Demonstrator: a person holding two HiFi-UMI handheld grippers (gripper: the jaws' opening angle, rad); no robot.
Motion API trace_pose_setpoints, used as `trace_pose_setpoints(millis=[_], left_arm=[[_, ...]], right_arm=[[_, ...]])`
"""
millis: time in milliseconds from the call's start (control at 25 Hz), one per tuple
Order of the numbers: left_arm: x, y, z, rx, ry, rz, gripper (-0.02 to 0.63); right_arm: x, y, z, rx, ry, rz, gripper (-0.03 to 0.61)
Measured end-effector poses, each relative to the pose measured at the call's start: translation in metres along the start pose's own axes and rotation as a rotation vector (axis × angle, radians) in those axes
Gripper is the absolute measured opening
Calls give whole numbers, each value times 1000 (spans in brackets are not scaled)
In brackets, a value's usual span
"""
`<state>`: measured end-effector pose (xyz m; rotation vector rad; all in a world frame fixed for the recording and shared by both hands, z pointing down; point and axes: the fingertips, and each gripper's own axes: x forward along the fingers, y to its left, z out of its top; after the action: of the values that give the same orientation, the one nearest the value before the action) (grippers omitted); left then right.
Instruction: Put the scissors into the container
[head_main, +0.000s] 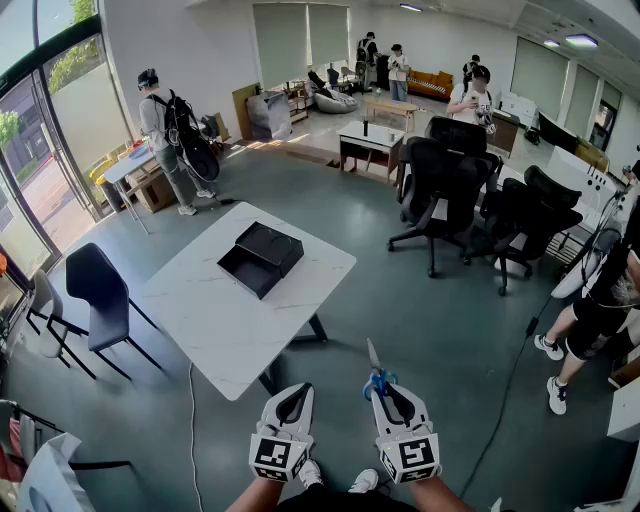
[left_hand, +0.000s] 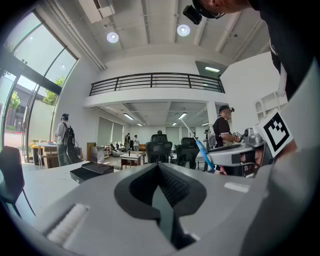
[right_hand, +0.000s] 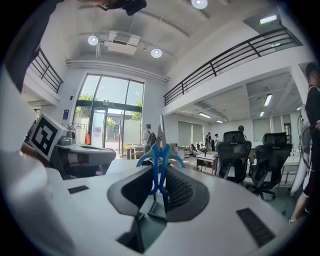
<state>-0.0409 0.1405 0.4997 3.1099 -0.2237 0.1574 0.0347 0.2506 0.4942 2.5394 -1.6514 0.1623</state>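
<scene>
Head view, nearest first: the left claw (head_main: 301, 390) sits at the bottom edge with its jaws closed together and nothing between them. The right claw (head_main: 380, 393) is just beside it, clamped on the blue handles of the scissors (head_main: 374, 366), whose blades stick out forward past the jaw tips. The forearms behind both claws are cut off by the frame edge.

Print noted: a black-and-white square marker on each claw's cube (head_main: 278, 455). These are patterns only, not readable writing.

Right gripper view: the scissors (right_hand: 160, 159) stand upright between the ribbed pads. The lower part of the handles is sunk out of sight in the jaw gap, and the thin blade is hard to separate from the bright background.

Left gripper view: the jaws meet along one seam. The scissors (left_hand: 201, 148) show at right, sloping up out of the other claw.

The scissors are held over the floor, short of the bench (head_main: 215, 330) and well apart from the container (head_main: 262, 258). The container is black and lies toward the far side of the white bench top. It shows as two black parts, one partly overlapping the other, and its inside is too dark to make out. From the left gripper view the container (left_hand: 92, 170) is seen low and edge-on.

Farther off, a black chair (head_main: 97, 288) stands left of the bench, and office chairs (head_main: 452, 185) stand to the right. People stand at the back of the room, too small for detail.
</scene>
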Motion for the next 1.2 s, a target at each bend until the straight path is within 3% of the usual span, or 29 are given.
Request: trace_pose_setpoints(millis=[680, 880, 1200], left_arm=[[-26, 28, 5, -14, -31, -38, 8], [-27, 31, 6, -2, -55, -81, 8], [-40, 52, 19, 1, -81, -101, 8]], right_arm=[[11, 52, 27, -61, -46, -1, 84], [13, 58, 45, 9, -125, -16, 86], [13, 71, 89, -8, -211, -53, 85]])
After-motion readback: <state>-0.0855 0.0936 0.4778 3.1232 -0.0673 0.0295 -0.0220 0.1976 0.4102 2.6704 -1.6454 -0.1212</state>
